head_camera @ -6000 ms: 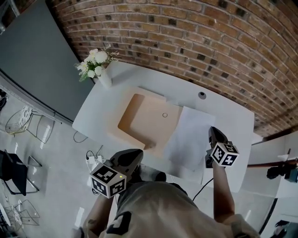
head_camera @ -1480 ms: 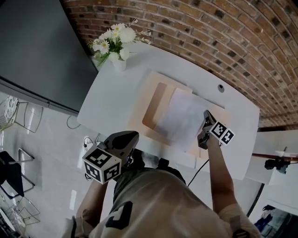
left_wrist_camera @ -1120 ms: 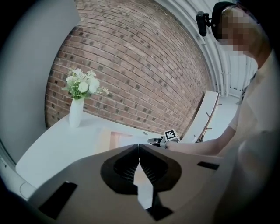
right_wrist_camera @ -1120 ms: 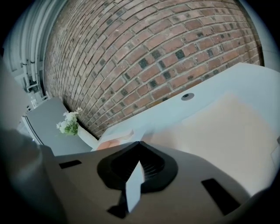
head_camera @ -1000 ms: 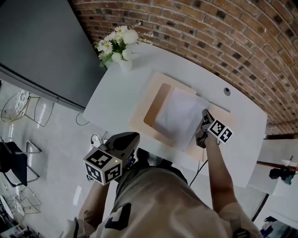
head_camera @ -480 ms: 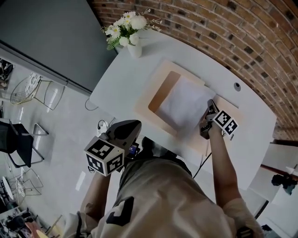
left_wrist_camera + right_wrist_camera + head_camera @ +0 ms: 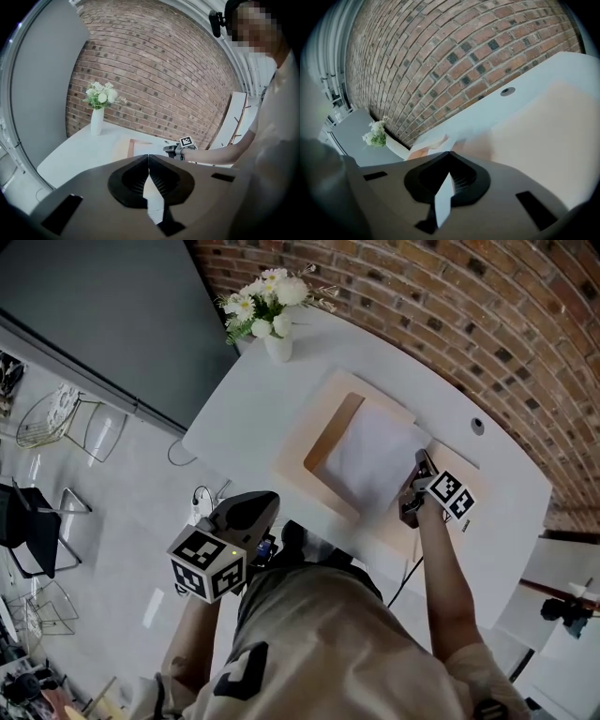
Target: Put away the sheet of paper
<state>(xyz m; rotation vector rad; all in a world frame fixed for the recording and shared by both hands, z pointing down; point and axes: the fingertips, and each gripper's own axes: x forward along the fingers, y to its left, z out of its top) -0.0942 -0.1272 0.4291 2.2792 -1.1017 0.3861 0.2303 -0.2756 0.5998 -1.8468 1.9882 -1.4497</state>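
Observation:
A white sheet of paper [image 7: 373, 456] lies over the open tan folder [image 7: 316, 430] on the white table [image 7: 246, 397]. My right gripper [image 7: 420, 462] is at the sheet's right edge and is shut on it. In the right gripper view a white strip of the paper [image 7: 443, 197] shows between the closed jaws of that gripper [image 7: 450, 155], with the folder [image 7: 543, 126] spread out ahead. My left gripper [image 7: 262, 500] hangs off the table's near edge, by the person's body. The left gripper [image 7: 148, 157] is shut with nothing in it.
A white vase of flowers [image 7: 273, 311] stands at the table's far left corner. A cable hole [image 7: 477, 426] sits near the brick wall behind the folder. Metal chairs [image 7: 42, 521] and a grey panel [image 7: 103, 306] are on the left, beyond the table.
The right gripper has carried the paper leftward from the bare table onto the open folder. Over the last half second it barely moved. The left gripper stayed low beside the body.

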